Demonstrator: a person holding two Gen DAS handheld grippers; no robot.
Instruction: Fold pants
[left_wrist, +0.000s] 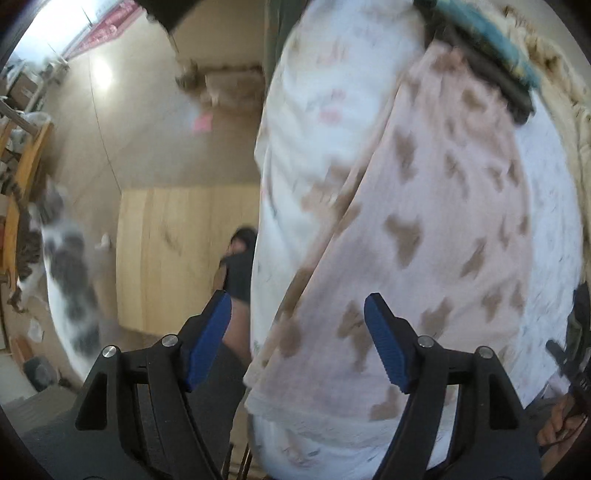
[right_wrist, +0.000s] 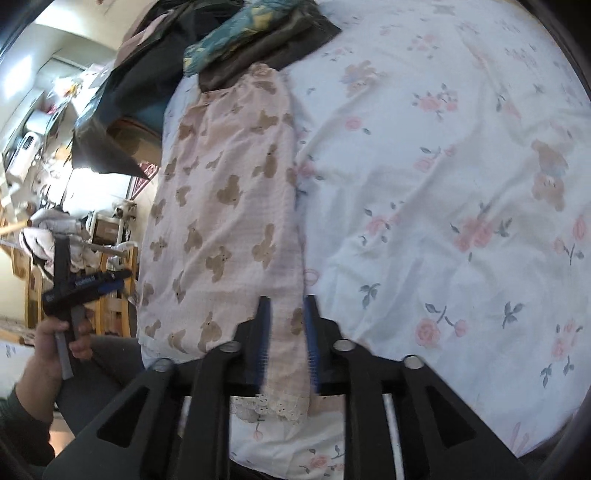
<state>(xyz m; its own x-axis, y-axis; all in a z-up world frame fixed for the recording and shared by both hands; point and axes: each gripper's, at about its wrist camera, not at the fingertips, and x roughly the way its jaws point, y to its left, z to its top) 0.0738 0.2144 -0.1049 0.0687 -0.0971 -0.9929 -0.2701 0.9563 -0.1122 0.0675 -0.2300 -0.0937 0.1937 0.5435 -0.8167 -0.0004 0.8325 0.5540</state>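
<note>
Though rumpled, soft bear-print pants (right_wrist: 225, 206) on floral sheet (right_wrist: 443, 184).

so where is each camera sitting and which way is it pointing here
Left wrist: sits on the left gripper, looking along its open fingers at the bear-print pants on the bed's edge, with floor and a cat to the left; only the gripper's fingers show.
Right wrist: sits on the right gripper, looking down the pants lying on the floral sheet, fingers closed on the lace-trimmed hem; the person's left hand holding the other gripper shows at left.
Shared: both views show the pants and the bed.
</note>
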